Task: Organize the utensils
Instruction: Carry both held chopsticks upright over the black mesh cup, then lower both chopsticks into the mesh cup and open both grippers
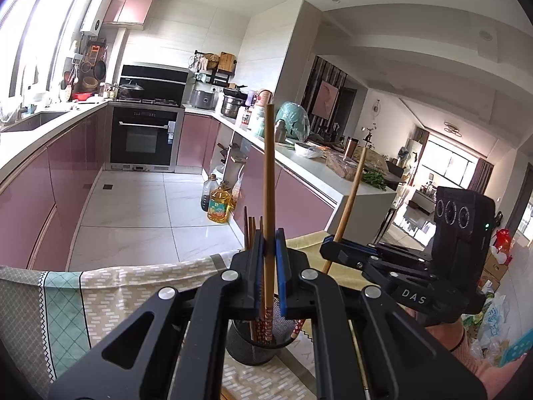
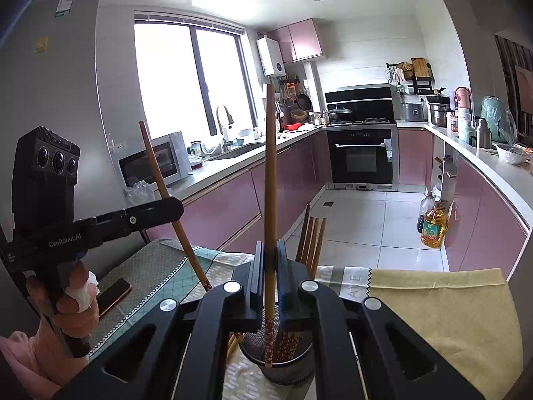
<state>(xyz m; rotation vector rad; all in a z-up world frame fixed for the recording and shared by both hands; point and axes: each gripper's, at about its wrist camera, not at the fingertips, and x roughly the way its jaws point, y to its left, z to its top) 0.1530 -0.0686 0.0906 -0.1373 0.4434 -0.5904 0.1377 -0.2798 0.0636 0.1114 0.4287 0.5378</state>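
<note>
- Bamboo-coloured chopstick [image 1: 269, 180] stands upright, clamped between the blue pads of the left gripper [image 1: 269, 243]; its patterned lower end dips into the black mesh holder [image 1: 253, 350] below.
- Right gripper [image 2: 270, 256] is likewise closed narrow on a second chopstick [image 2: 270, 180], tip down inside the same holder [image 2: 283, 366].
- Several darker chopsticks [image 2: 311, 240] already stand in the holder, leaning toward its far side.
- Holder sits on a patterned tablecloth [image 1: 66, 300]; a yellow cloth [image 2: 433, 306] lies to its right, a phone [image 2: 111, 295] to its left near the table edge.
- Risk: both sticks enter one narrow cup together; if they cross or strike the ones inside, a tip may catch the rim and miss.
- Risk: the light holder could tip if either stick pushes sideways against its wall.
- Risk: released while tilted, a stick may topple out onto the cloth.
</note>
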